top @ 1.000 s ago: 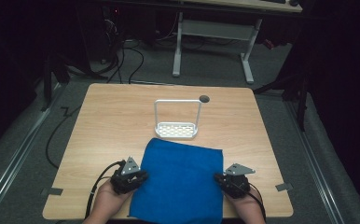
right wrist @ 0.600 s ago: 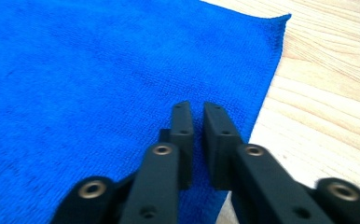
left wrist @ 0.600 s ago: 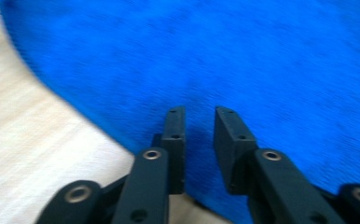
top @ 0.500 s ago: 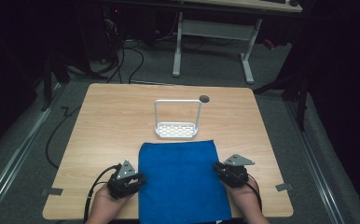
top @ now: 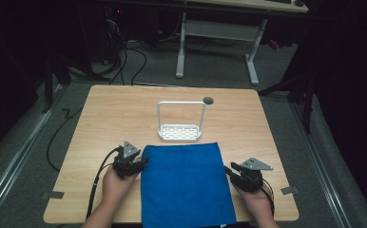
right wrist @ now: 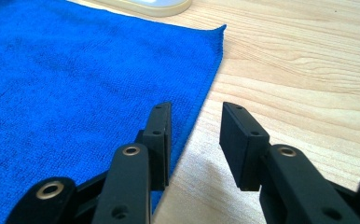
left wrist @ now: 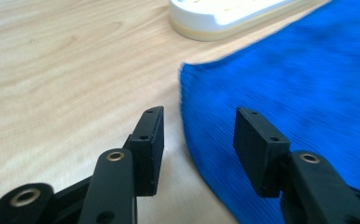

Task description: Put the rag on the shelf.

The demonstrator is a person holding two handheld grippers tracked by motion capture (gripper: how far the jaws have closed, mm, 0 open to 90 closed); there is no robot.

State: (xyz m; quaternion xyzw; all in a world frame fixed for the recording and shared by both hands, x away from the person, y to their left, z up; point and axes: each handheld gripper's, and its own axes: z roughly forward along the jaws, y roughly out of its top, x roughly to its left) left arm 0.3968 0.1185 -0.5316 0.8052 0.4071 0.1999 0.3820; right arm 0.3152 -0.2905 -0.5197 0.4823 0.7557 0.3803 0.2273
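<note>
- A blue cloth (top: 184,183) lay flat on the wooden table (top: 101,118), at the near edge, and hung a little over it.
- The left gripper (top: 141,163) was at the cloth's left edge, with its jaws apart and nothing between them but that edge.
- The right gripper (top: 229,170) was at the cloth's right edge, jaws apart too.
- A white rack (top: 180,131) stood just behind the cloth, touching its far edge.
</note>
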